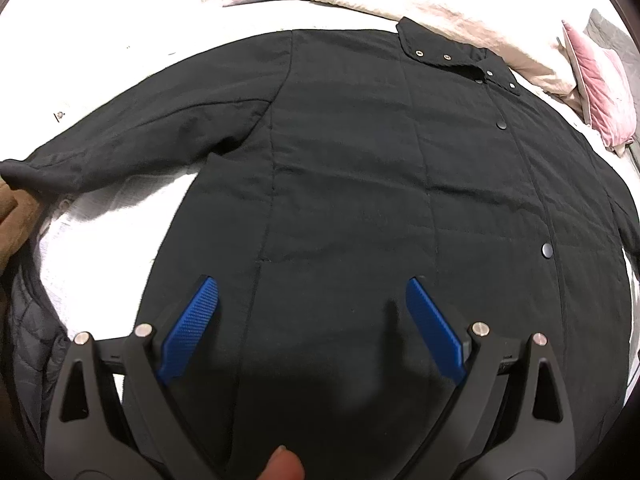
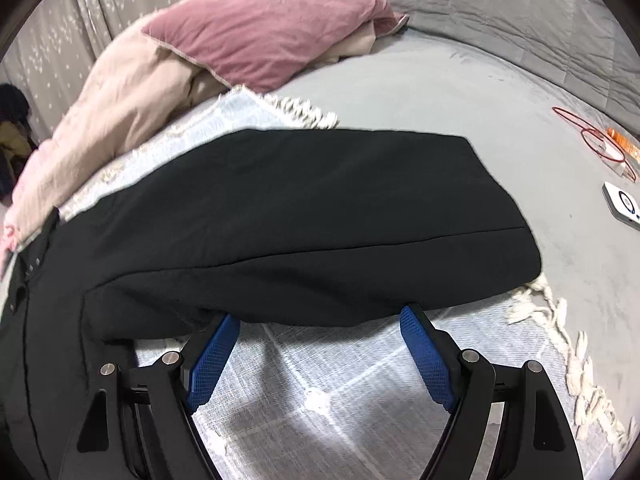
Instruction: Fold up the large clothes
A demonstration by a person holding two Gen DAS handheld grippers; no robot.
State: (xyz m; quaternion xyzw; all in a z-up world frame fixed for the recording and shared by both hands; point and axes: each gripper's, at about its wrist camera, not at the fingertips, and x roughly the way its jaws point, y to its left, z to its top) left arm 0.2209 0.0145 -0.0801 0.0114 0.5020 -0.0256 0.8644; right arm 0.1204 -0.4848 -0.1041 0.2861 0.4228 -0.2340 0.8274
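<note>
Black coat [image 1: 380, 184] spread flat, front up, on bed blanket [image 2: 320, 392]. Left gripper [image 1: 312, 300] spread apart over coat's lower front, right gripper [image 2: 320, 320] spread apart beside coat's sleeve [image 2: 320, 208], both holding nothing. Risk: padded sleeve bunching or slipping from shallow pinch.

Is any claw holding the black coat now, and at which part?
Nothing is held. The left claw is open above the coat; the right claw is open at its sleeve.
</note>
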